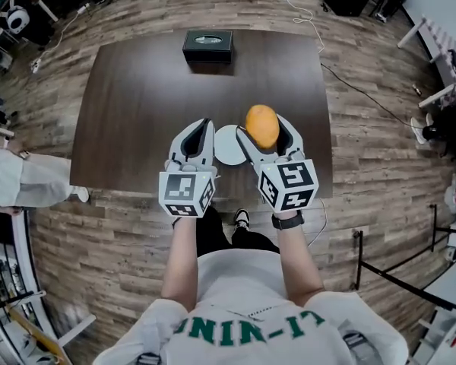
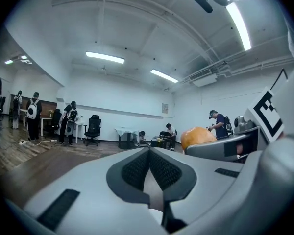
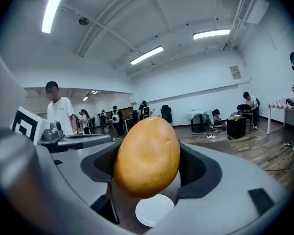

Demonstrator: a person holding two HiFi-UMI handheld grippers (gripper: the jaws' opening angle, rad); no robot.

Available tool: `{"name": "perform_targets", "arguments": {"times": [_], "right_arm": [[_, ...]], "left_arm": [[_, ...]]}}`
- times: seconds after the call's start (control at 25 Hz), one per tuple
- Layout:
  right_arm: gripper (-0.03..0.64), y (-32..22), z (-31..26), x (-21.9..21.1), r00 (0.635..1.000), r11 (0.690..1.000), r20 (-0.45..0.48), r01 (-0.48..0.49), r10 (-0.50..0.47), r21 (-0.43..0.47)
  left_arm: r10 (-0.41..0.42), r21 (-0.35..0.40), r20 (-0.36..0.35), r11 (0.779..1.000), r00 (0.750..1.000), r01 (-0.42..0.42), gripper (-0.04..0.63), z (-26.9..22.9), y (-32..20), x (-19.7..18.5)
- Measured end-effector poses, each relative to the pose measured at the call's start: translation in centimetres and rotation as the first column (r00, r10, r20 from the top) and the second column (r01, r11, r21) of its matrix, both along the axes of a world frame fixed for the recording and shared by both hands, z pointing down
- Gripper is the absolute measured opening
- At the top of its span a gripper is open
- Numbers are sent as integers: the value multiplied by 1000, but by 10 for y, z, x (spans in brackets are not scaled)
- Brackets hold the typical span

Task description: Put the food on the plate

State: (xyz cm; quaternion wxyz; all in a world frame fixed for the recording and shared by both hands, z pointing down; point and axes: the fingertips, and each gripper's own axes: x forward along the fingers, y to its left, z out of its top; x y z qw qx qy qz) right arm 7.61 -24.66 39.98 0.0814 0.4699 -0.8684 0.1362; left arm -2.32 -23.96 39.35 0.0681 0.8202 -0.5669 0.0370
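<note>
An orange-yellow, egg-shaped food (image 1: 262, 125) hangs above the dark table (image 1: 137, 90), with my right gripper (image 1: 264, 128) shut on it. In the right gripper view the food (image 3: 147, 156) fills the gap between the black pads. A small white plate (image 3: 154, 210) lies on the table below it. In the head view this plate (image 1: 226, 144) lies between the two grippers, near the table's front edge. My left gripper (image 1: 200, 131) hovers just left of the plate. Its jaws (image 2: 149, 153) meet at the tips with nothing between them. The left gripper view shows the food (image 2: 201, 137) off to its right.
A black box (image 1: 207, 46) stands at the table's far edge. A person in a white sleeve (image 1: 15, 177) is at the left beside the table. Several people, chairs and desks stand far back in the room. Cables run across the wooden floor (image 1: 365, 97).
</note>
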Motion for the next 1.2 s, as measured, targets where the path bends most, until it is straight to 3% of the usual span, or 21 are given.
{"name": "perform_targets", "arguments": {"times": [0.52,1.2], "right_arm": [[359,-51,90,-46,997,985,-44,58,-66,-160],[359,-59,210,-74,990,958,-100,63,-95,-281]], "left_arm": [[65,-82,12,995,998,-64,12,79,-62,-16],[116,-153,-20,981,993,-118,11,176,-79,-40]]}}
